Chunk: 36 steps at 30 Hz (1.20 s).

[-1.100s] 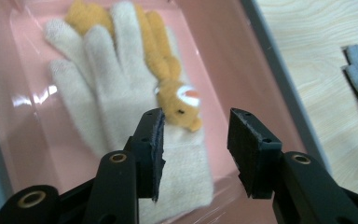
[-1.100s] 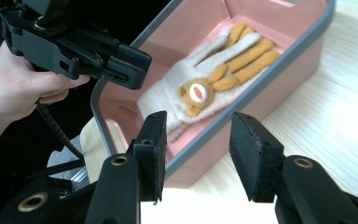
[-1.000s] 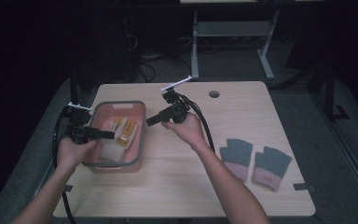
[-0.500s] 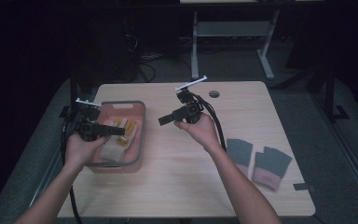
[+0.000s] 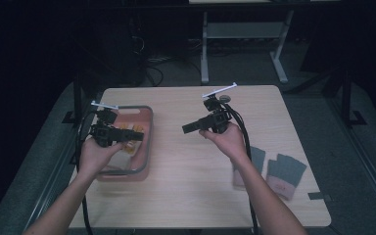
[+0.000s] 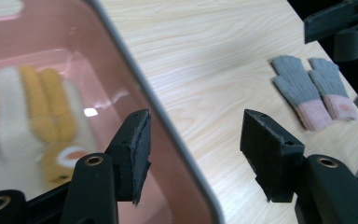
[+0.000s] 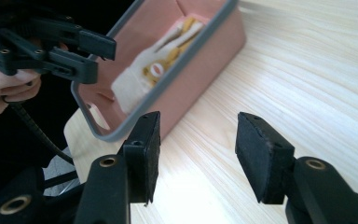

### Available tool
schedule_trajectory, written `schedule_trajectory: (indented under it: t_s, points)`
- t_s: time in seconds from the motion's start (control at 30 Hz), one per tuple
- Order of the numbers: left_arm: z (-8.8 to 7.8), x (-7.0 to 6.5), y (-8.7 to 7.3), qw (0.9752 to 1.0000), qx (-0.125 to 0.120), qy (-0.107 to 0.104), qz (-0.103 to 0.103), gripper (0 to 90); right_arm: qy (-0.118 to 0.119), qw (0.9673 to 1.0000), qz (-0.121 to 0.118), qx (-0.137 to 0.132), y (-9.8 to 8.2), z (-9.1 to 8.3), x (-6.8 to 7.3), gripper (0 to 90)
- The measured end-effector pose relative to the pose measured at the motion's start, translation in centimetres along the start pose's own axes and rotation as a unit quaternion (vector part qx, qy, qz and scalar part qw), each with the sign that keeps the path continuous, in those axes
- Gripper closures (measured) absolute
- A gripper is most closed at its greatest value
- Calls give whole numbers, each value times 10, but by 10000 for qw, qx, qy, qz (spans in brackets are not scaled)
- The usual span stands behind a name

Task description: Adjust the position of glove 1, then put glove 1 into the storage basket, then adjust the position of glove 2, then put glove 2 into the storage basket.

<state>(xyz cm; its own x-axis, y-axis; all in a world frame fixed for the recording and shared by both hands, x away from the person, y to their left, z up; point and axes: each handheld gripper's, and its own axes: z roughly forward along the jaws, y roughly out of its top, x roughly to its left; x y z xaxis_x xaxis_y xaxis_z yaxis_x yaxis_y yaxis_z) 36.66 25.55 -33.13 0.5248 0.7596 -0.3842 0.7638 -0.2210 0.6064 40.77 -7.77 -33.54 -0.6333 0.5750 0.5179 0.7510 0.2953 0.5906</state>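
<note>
pink bin (image 5: 149,142), striped gloves (image 6: 32,107), no legible writing

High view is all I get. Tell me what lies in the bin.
Observer: A white glove with yellow stripes, flat on the floor of the bin.
Operator: Report the left gripper.
Observer: The left gripper is open above the bin's rim. Its jaws have just been opening, with nothing between them.
Operator: Now the right gripper.
Observer: The right gripper is open and empty too. Its jaws have just opened wider, and it points toward the bin's side.
</note>
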Motion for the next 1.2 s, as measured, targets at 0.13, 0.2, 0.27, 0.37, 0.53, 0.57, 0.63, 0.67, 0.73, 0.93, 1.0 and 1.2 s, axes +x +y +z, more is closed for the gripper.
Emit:
schedule_trajectory:
  t_s: [0.13, 0.2, 0.27, 0.37, 0.53, 0.57, 0.63, 0.67, 0.73, 0.93, 1.0, 1.2]
  points:
    - [7, -11, 4, 9999, 31, -87, 119, 409, -62, 9999, 82, -51, -10, -11, -8, 489]
    - [10, -16, 5, 9998, 43, -109, 187, 401, -81, 9999, 126, -80, -14, -17, -12, 487]
    - [14, -21, 6, 9997, 45, -135, 214, 393, -129, 9997, 171, -111, -19, -22, -16, 486]
    - [18, -27, 8, 9994, 43, -172, 286, 380, -154, 9994, 254, -169, -27, -30, -21, 483]
    - [23, -38, 9, 9990, 53, -212, 396, 352, -222, 9988, 376, -200, -37, -43, -27, 472]
    - [24, -40, 10, 9988, 69, -217, 429, 351, -250, 9987, 387, -197, -39, -45, -28, 471]
    - [25, -44, 11, 9986, 59, -239, 460, 345, -273, 9987, 373, -220, -42, -49, -30, 466]
    - [26, -46, 11, 9985, 58, -248, 476, 344, -305, 9985, 403, -203, -43, -50, -31, 465]
    - [28, -49, 12, 9982, 85, -267, 527, 341, -321, 9985, 369, -230, -46, -53, -32, 463]
    - [36, -58, 14, 9975, 98, -361, 594, 333, -417, 9980, 398, -242, -54, -61, -39, 455]
    - [39, -61, 15, 9972, 102, -383, 631, 330, -444, 9978, 428, -229, -57, -63, -41, 454]
    - [50, -71, 17, 9962, 171, -455, 717, 324, -535, 9968, 533, -278, -67, -73, -47, 437]
